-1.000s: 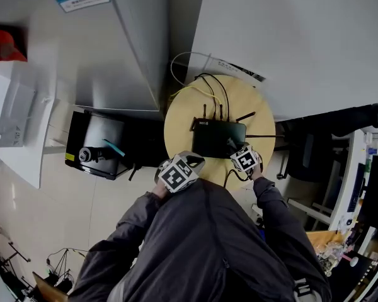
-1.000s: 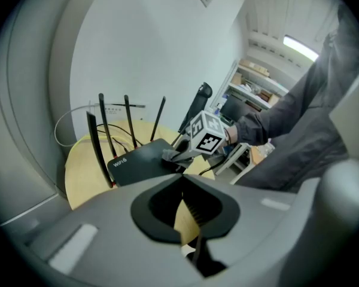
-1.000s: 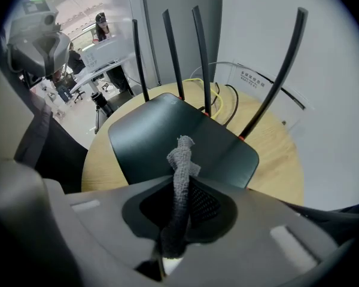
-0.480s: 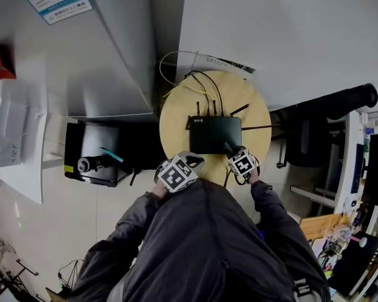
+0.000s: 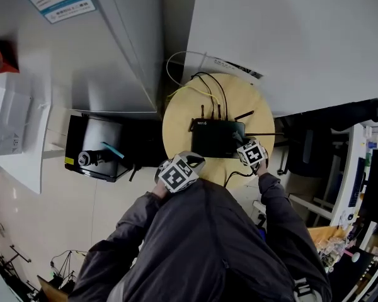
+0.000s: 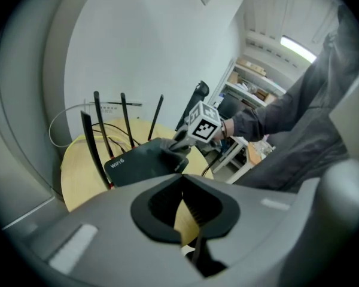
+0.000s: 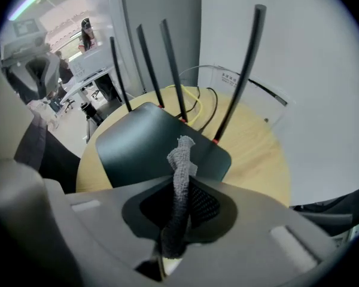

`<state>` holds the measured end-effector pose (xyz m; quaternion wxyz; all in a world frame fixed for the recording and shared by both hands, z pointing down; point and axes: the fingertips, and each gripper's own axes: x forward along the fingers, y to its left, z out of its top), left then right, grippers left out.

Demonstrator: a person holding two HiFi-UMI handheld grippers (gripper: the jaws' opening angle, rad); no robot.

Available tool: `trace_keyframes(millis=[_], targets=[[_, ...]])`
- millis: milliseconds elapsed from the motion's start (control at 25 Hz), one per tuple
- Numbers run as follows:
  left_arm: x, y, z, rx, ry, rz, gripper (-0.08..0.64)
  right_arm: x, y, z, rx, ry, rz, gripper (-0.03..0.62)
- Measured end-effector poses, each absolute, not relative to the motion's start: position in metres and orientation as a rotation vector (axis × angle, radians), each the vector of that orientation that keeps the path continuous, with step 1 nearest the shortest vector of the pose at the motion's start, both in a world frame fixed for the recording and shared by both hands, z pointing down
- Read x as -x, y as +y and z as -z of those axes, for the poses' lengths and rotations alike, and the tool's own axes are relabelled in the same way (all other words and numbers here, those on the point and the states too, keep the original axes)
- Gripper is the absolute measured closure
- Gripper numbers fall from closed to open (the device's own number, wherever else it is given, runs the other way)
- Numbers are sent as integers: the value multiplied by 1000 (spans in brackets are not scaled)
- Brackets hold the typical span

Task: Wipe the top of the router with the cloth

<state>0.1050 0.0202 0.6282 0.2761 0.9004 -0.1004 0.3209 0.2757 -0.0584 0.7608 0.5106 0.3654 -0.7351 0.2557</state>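
On the table [image 5: 179,115]: router [image 5: 217,138] sits near the middle, your right gripper [image 5: 238,135] at its right end.
Right jaws: pinched on the cloth [image 7: 179,172], a twisted strip poking out over the lid.
Left gripper [image 6: 180,203]: jaws drawn close, nothing btwn them, at the near edge.
Risk, antennas [image 7: 246,64]: thin, upright along the back; sweep too far & you'd prob knock one.
Risk, cables [image 5: 211,90]: plugged in behind; a hard shove could slide the router.
Surfaces: lid smooth, dark, rounded corners; cloth grey, coarse knit; tabletop pale wood, round.
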Motion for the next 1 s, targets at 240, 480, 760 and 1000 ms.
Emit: trace_keyframes(millis=[240,480,760,1000], targets=[[-95,16,-635,-2359,-371,-866,560,-292,-109,-766,-865,-1772,-568,560],[-87,15,-637,-2322,-434,-857,560,-291,-112,-774,-841,-1780,-536,560],[-97,19,-633,-2342,-397,-865,560,-289,-85,-774,-831,-1788,-567,560],[-103,24,-627,-2367,-344,-870,560,-282,-44,-774,-832,-1794,-611,561]])
